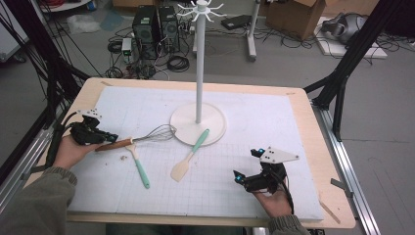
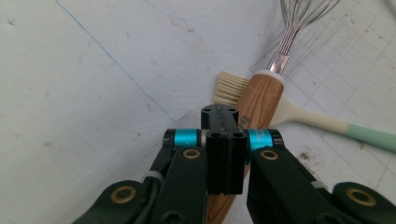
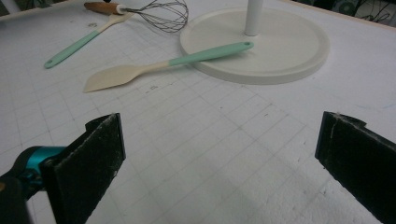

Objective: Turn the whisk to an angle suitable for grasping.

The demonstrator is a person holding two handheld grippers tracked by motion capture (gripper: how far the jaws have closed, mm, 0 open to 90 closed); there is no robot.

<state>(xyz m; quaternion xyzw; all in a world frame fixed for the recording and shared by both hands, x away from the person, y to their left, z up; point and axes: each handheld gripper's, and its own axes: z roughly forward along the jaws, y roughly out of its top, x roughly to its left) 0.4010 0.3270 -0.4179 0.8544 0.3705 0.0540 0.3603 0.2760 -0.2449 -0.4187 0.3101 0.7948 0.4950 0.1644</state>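
Note:
A whisk [image 1: 147, 135] with a wooden handle [image 2: 260, 99] lies on the white mat, left of centre. My left gripper [image 1: 110, 137] sits right over the handle's end; in the left gripper view [image 2: 222, 122] its jaws are shut flat together and the handle runs underneath them. Under the whisk lies a brush with a mint handle [image 1: 141, 170] and cream bristles [image 2: 229, 88]. A cream spatula [image 1: 188, 156] with a mint handle leans on the stand's base. My right gripper [image 1: 244, 164] stands open over bare mat at the front right [image 3: 224, 140].
A white hook stand [image 1: 199, 63] rises from a round base [image 1: 215, 129] mid-table, its hooks bare. The gridded mat [image 1: 274, 117] covers most of the wooden table [image 1: 313, 127]. Computers, cables and boxes sit on the floor beyond.

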